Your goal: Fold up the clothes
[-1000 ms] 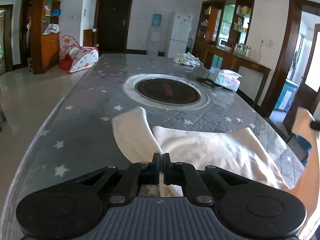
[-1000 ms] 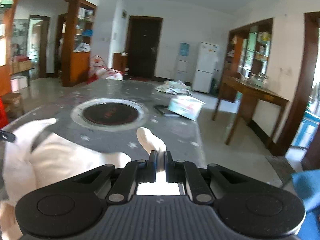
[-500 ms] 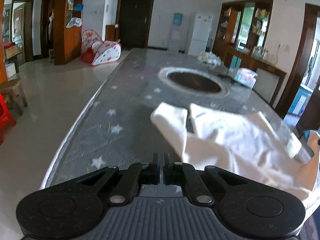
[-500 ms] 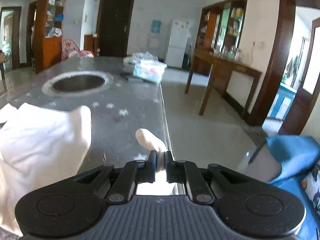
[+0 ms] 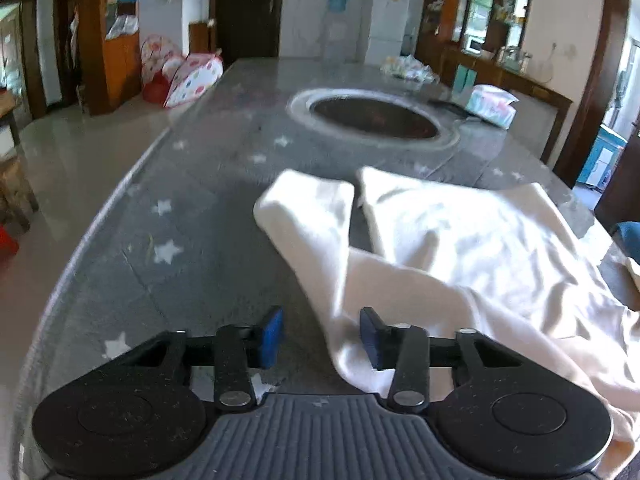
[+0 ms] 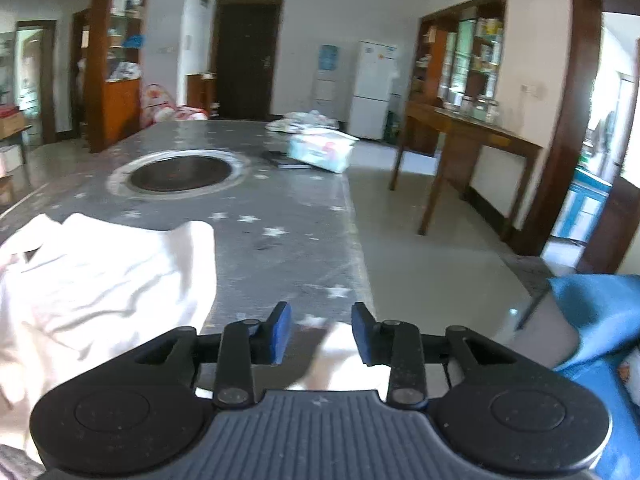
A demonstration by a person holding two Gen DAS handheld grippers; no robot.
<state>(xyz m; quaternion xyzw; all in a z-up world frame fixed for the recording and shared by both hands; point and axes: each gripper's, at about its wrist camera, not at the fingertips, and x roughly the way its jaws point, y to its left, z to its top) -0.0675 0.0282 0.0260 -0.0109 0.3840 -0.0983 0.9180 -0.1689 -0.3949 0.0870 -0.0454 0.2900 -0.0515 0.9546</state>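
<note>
A cream white garment [image 5: 472, 248] lies spread and rumpled on the grey star-patterned table [image 5: 192, 216], one sleeve reaching toward the far left. My left gripper [image 5: 320, 334] is open, its blue pads apart, with the garment's near edge lying between and under the jaws. In the right wrist view the garment [image 6: 100, 280] lies at the left. My right gripper [image 6: 320, 332] is open at the table's right edge, with a bit of the cloth [image 6: 340, 352] just below the jaws.
A round dark burner inset [image 5: 374, 118] sits mid-table. A tissue pack [image 6: 322, 148], a dark flat item and a heap of bags [image 6: 304, 120] lie at the far end. A blue cloth [image 6: 596, 320] is at the right, beyond the table's edge. A wooden side table [image 6: 468, 136] stands at the right.
Both grippers were shut on the garment and have opened, letting it go. The garment now lies flatter on the table.
</note>
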